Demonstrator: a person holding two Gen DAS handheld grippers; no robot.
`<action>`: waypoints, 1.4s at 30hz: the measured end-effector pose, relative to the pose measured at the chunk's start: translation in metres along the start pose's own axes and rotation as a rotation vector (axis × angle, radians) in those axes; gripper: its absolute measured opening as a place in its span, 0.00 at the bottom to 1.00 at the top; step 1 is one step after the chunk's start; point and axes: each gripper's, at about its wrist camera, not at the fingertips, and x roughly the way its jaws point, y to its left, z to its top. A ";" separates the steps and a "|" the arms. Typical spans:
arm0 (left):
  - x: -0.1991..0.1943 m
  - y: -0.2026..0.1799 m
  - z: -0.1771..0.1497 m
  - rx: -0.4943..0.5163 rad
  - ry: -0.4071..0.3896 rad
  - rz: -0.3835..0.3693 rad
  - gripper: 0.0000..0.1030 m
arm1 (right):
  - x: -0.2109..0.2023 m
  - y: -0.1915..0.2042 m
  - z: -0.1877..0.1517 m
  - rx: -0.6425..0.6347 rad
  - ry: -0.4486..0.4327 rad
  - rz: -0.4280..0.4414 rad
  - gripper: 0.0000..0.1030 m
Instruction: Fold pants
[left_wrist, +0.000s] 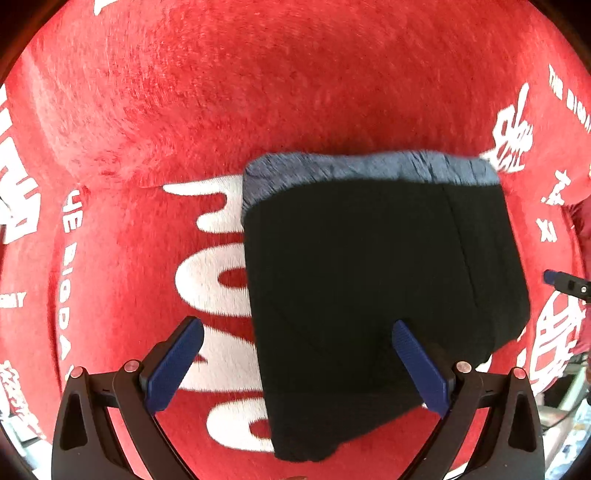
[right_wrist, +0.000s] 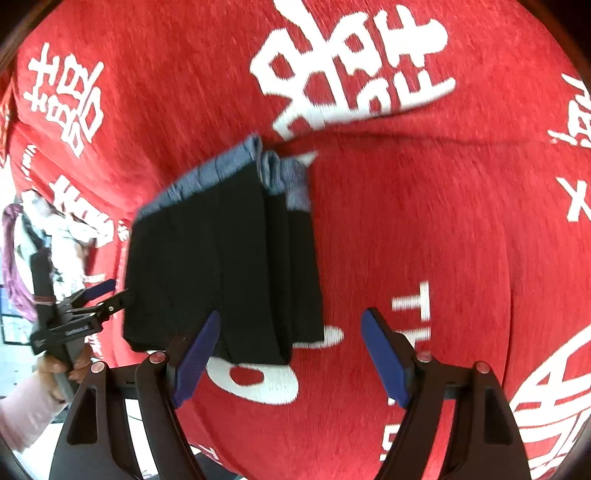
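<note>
Left hand-held gripper (left_wrist: 297, 363): jaws spread wide, blue ribbed pads clear of fabric, nothing held. It hangs above the near edge of the pants, pointing steeply down. One pad sits over the cloth, the other over bare blanket beside it.

Right hand-held gripper (right_wrist: 290, 354): also wide, empty. Its left pad overlaps the near corner of the garment in view, and its right pad is over blanket only. I can't tell if that pad touches the cloth; it looks lifted off.

Black pants with a blue-grey ribbed waistband (left_wrist: 373, 280): folded into a compact, roughly rectangular stack just ahead of both hand-held grippers. The waistband is on the far side. The right wrist view shows several layers stacked at the right edge, with the waistband doubled over itself.

Under it: red plush blanket with white printed lettering (left_wrist: 258, 92), some creases, covering whatever surface is below. I can't tell if that's a desk or a bed.

In the right wrist view a person's hand (right_wrist: 62, 369) in a pale pink sleeve grips the left tool's handle, off to the left of the stack.

Status, my read: fold looks essentially done. Both tools are free of the cloth, and the bundle is small and squared. Remaining at most: tidy the slightly flared near-right corner, or one more halving if a smaller packet is wanted.
</note>
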 end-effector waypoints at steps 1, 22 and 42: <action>0.005 0.007 0.004 -0.013 0.011 -0.026 1.00 | 0.002 -0.004 0.006 0.006 0.013 0.030 0.79; 0.072 0.032 0.019 -0.184 0.071 -0.357 0.86 | 0.105 -0.039 0.053 0.208 0.169 0.326 0.82; -0.026 0.075 -0.086 -0.118 0.042 -0.247 0.62 | 0.066 0.042 -0.044 0.206 0.169 0.401 0.42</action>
